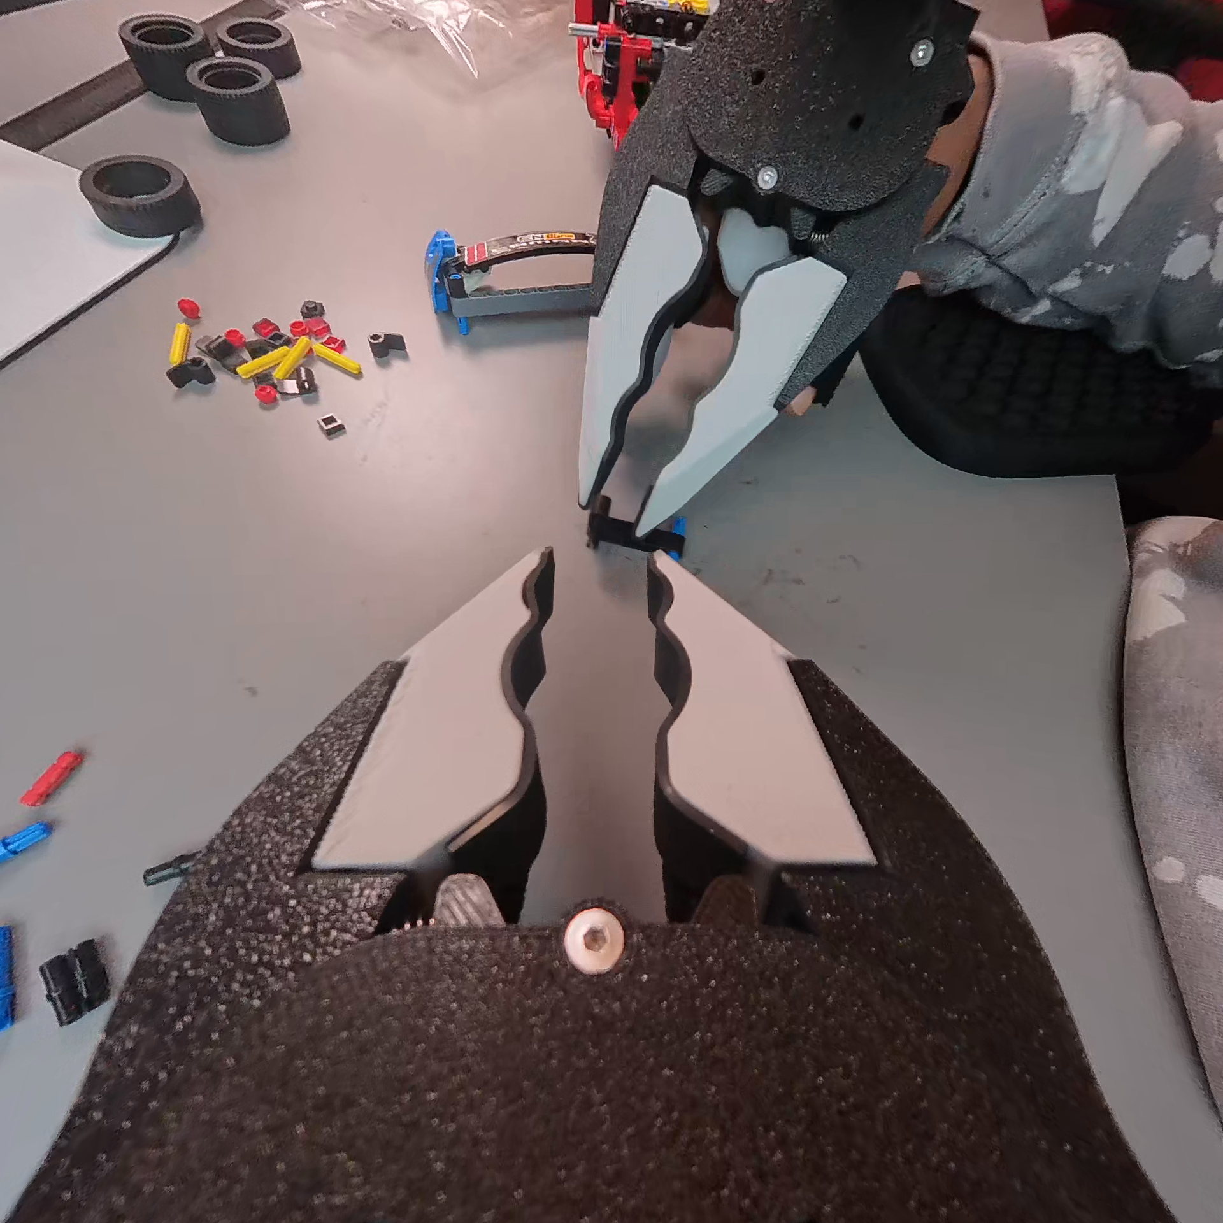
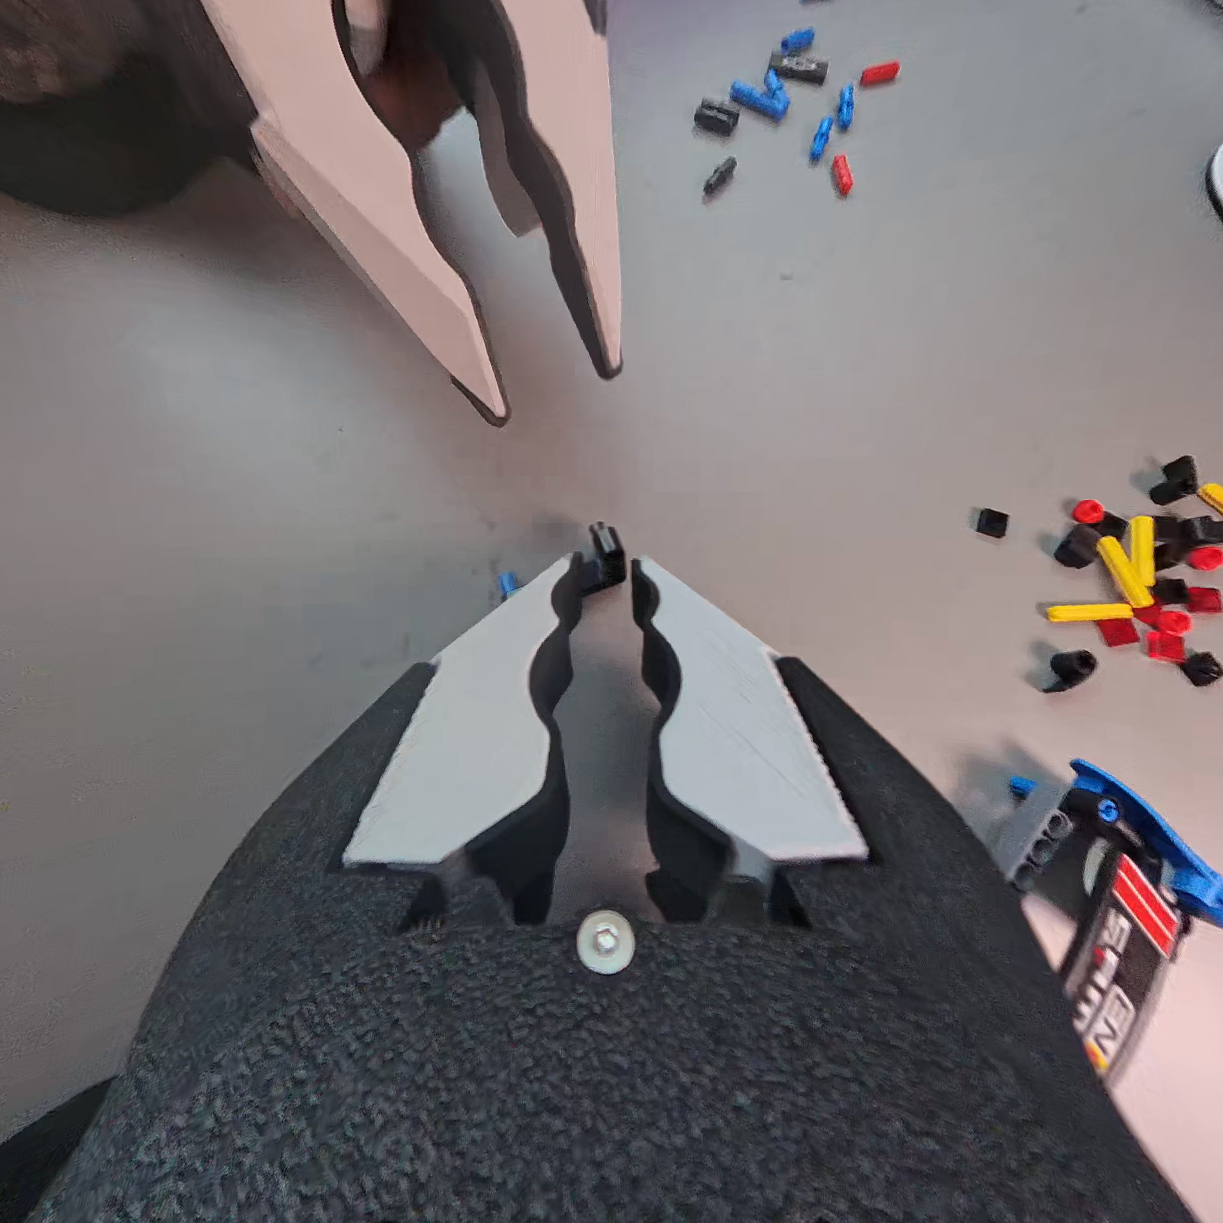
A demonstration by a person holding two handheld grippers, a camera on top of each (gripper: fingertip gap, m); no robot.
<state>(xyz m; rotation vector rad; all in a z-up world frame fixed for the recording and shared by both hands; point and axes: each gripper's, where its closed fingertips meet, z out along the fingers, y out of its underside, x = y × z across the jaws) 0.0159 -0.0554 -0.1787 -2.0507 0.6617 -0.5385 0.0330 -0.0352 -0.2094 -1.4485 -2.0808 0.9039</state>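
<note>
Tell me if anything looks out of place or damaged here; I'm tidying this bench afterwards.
Nothing looks broken. Loose building pieces lie scattered on the grey table: a red, yellow and black pile, four black tyres, and stray blue and red pins. The right gripper pinches a small black piece; the left gripper is open.

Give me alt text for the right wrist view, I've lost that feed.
The right hand-held gripper pinches a small black connector piece at its tips above the grey table. The left hand-held gripper points in from above, open and empty; loose bricks lie right.
</note>
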